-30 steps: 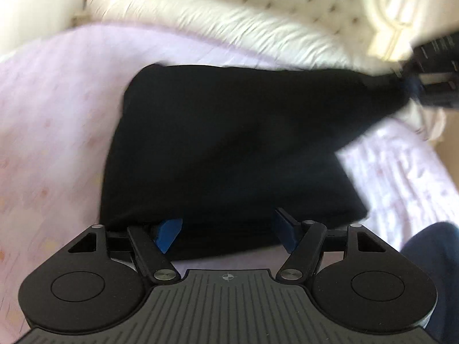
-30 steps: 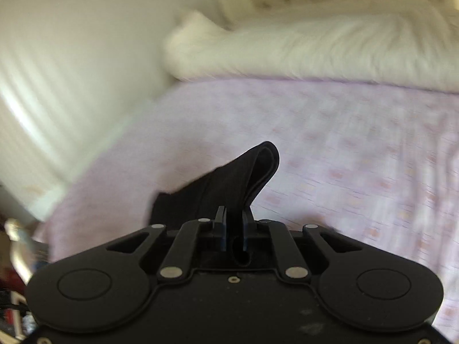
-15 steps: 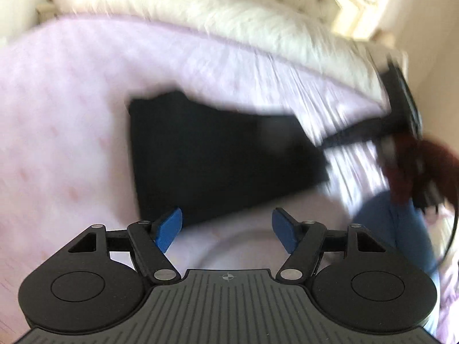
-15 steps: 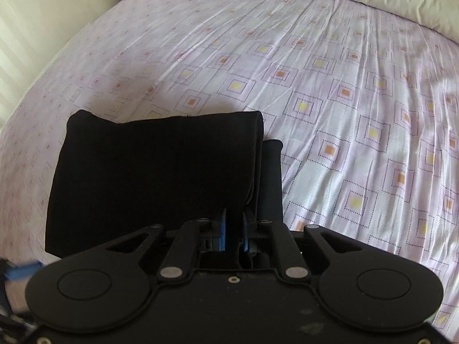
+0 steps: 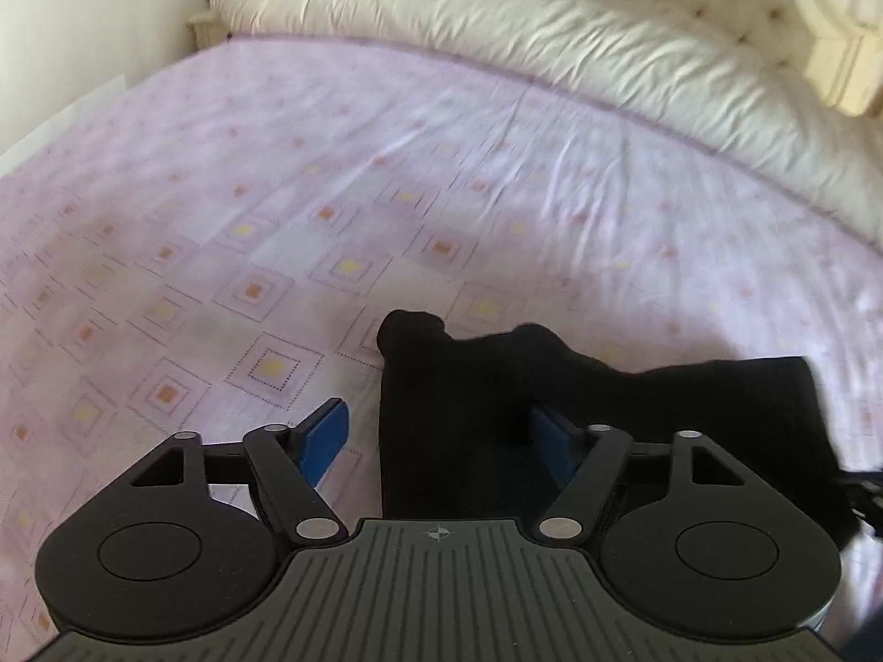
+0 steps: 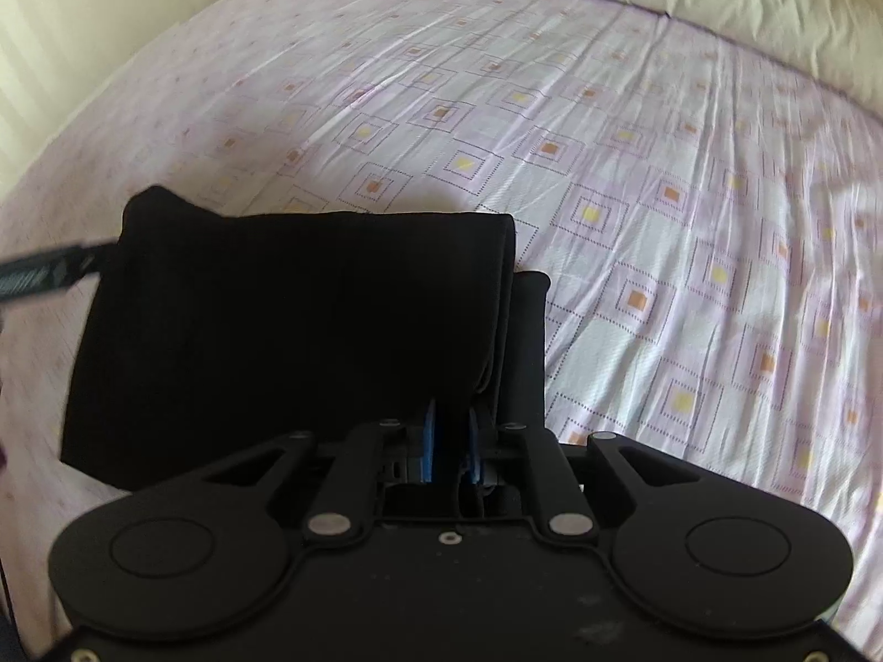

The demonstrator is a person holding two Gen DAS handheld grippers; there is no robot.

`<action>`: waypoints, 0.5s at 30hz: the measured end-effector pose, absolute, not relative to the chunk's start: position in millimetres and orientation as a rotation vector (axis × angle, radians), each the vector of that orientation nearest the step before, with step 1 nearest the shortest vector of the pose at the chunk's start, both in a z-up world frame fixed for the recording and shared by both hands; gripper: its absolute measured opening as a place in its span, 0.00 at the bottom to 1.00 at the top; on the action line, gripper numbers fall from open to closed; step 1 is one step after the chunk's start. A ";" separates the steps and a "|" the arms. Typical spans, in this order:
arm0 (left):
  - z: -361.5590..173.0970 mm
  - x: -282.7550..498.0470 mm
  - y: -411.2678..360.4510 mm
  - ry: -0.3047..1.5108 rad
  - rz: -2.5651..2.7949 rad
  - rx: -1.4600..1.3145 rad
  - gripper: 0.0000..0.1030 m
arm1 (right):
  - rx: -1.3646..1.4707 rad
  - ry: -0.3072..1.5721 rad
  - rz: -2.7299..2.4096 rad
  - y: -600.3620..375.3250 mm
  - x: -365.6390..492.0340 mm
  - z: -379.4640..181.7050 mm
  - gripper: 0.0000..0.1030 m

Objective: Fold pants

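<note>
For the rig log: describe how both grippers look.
Left gripper: black linkage arms with silver pivot pins, two round black discs, a ribbed grey plate with a small crosshair mark, blue pads. Right gripper: same black linkages, silver pins and discs, smooth black plate, blue pads. No sleeves visible.

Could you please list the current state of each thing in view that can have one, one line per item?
Black pants: folded into a layered rectangle, lying on the bed, right edge pinched.
Right gripper: shut on the pants' edge.
Left gripper: open, straddling the left corner of the pants, not clamping.
Bedsheet: spread flat, lightly wrinkled.
Cream duvet: bunched up along the headboard.
</note>
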State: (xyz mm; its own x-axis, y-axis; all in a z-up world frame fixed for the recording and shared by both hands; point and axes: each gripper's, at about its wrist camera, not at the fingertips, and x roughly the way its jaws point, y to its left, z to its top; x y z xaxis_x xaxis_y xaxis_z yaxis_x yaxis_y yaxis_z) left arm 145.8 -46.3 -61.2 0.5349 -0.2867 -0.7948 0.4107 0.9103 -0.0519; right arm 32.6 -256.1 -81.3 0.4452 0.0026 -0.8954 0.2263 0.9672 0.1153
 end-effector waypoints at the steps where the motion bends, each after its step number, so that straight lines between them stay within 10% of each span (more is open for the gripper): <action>1: -67.8 150.9 -49.1 0.935 -0.410 0.166 0.77 | 0.202 1.103 -0.144 -252.1 32.8 -81.4 0.14; 5: -84.5 164.5 -42.5 0.970 -0.383 0.113 0.99 | 0.112 1.108 -0.151 -242.0 33.2 -81.4 0.14; 15: -63.6 163.9 -0.8 0.952 -0.381 -0.166 0.95 | 0.203 1.117 -0.147 -257.4 30.8 -82.3 0.15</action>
State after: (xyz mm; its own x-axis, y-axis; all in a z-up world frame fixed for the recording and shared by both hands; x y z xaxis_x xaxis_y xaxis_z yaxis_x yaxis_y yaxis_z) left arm 163.9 -0.8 -63.6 0.5200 -0.3885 -0.7607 0.2440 0.9210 -0.3036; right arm 30.8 -257.4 -82.3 0.4316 -0.0150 -0.9019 0.2184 0.9719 0.0883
